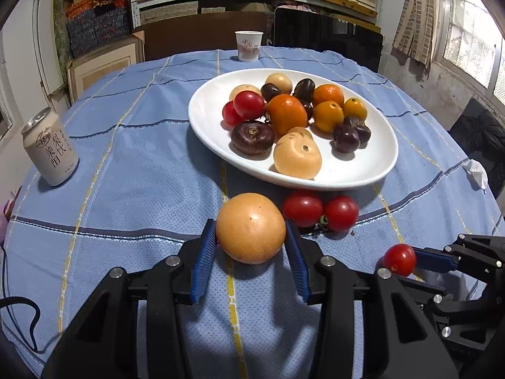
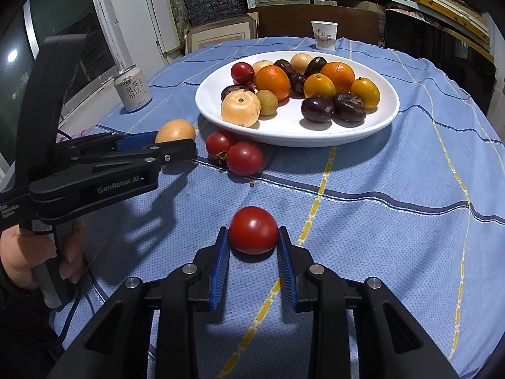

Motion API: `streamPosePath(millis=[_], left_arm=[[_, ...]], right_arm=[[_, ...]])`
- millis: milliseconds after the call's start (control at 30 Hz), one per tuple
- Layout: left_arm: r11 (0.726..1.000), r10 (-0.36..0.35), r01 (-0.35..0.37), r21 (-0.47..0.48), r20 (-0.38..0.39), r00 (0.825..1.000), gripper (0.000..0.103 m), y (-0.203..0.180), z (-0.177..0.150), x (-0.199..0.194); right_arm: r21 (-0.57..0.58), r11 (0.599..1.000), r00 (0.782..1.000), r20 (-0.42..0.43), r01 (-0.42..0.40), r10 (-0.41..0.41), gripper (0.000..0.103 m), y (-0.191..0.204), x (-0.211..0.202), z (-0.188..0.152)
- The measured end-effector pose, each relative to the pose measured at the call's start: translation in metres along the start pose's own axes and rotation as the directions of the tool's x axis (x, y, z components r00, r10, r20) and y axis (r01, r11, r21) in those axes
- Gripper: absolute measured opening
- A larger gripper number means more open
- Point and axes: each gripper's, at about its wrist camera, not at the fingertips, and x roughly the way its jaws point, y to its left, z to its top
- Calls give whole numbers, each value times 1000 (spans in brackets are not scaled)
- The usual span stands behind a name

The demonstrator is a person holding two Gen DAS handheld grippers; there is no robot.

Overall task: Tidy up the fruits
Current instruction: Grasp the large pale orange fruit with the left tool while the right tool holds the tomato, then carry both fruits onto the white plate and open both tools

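Pick-up step: left gripper [image 1: 251,237] clamps round tan-orange fruit [image 1: 251,228], right gripper [image 2: 253,240] clamps red cherry tomato [image 2: 253,230], both just before oval white ceramic plate [image 1: 208,132]; next, lift and release onto it.

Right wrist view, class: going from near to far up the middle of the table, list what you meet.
Right gripper around a red tomato → pair of loose tomatoes → white plate of fruit → paper cup.
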Motion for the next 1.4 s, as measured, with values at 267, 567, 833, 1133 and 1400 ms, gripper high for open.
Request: streamPosePath(millis=[267, 567, 833, 1133, 1400], left_arm=[[1000, 1, -1, -13, 11, 1000, 43, 1, -6, -12], [1000, 0, 1, -15, 22, 1000, 43, 1, -12, -25], [1000, -18, 19, -11, 55, 998, 43, 3, -2, -46], [998, -55, 51, 47, 100, 993, 43, -11, 74, -50], [998, -69, 67, 22, 66, 995, 43, -9, 96, -16]], right_arm=[[1, 1000, 1000, 4, 3, -3, 32, -1, -1, 0], [-3, 1000, 1000, 18, 19, -18, 32, -1, -7, -4], [-15, 999, 997, 59, 52, -51, 31, -9, -29, -1], [-61, 987, 970, 204, 145, -130, 31, -42, -72, 86], [-122, 986, 986, 132, 116, -100, 32, -48, -36, 130]])
